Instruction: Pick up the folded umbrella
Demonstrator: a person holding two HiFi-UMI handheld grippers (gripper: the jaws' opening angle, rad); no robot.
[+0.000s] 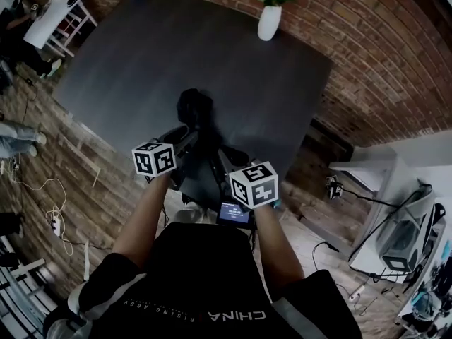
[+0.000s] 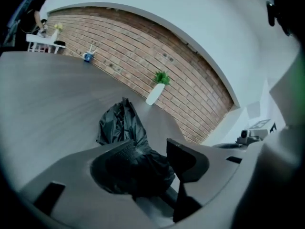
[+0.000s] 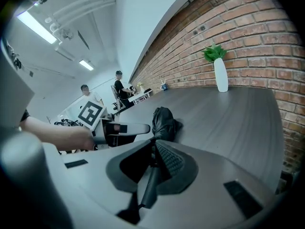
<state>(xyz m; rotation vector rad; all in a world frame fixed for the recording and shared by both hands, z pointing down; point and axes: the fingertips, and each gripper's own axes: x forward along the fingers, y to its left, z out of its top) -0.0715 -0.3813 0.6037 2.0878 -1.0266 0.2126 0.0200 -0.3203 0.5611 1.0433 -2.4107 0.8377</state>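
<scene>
Umbrella (image 1: 194,111) black, folded, on the dark table (image 1: 127,62), near its front edge, just ahead of both tools. Bunched canopy end pointed away from the person, toward a white vase (image 1: 269,21) at the brick wall (image 1: 367,55).

Left gripper (image 1: 183,141): in its own view (image 2: 147,152) the jaws stood fairly wide, with the crumpled fabric (image 2: 119,125) filling the gap and pressing on both pads. Taken as gripping the bundle at its near part.

Right gripper (image 1: 226,159): in its own view (image 3: 155,152) the jaws were nearly together, pinching a thin dark shaft that ran back toward the camera. Canopy (image 3: 164,120) lay just beyond the tips, resting on the table.

Left tool seen from the right view, just beside the canopy. The two tools sat close together, right one nearer the person.
</scene>
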